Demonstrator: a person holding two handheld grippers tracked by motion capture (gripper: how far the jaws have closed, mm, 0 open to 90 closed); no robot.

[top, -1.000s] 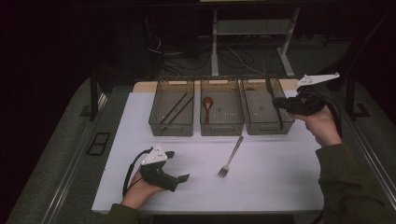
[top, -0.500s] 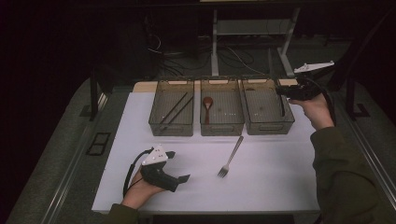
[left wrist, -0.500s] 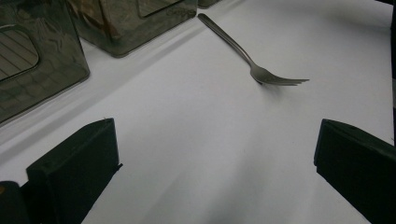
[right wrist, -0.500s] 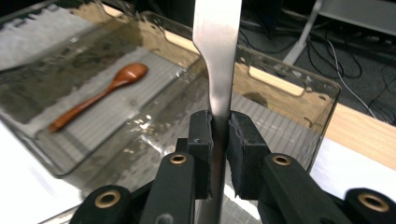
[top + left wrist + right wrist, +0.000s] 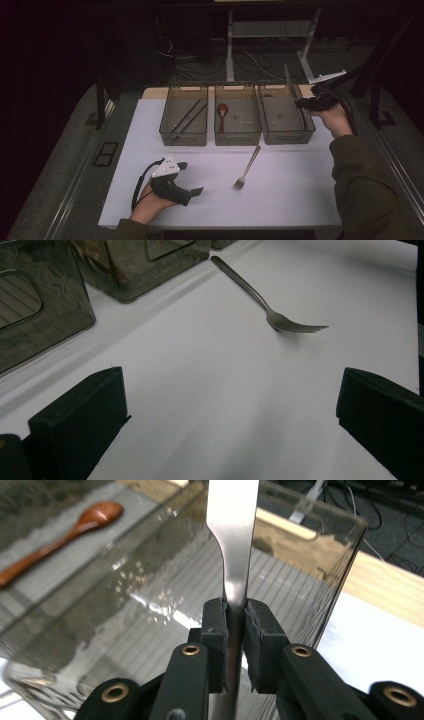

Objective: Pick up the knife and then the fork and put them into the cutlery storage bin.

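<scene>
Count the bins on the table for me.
3, in a row at the table's far edge: left bin with dark sticks, middle bin with a wooden spoon, right bin, over which the right gripper holds a metal utensil.

Fork (image 5: 246, 170) on white table (image 5: 300, 195), wooden spoon (image 5: 222, 113) in middle bin (image 5: 237, 132)

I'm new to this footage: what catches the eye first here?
The right hand-held gripper is shut on a flat metal utensil, held over the right-hand bin. A fork lies alone on the white table, and a wooden spoon rests in the middle bin.
</scene>
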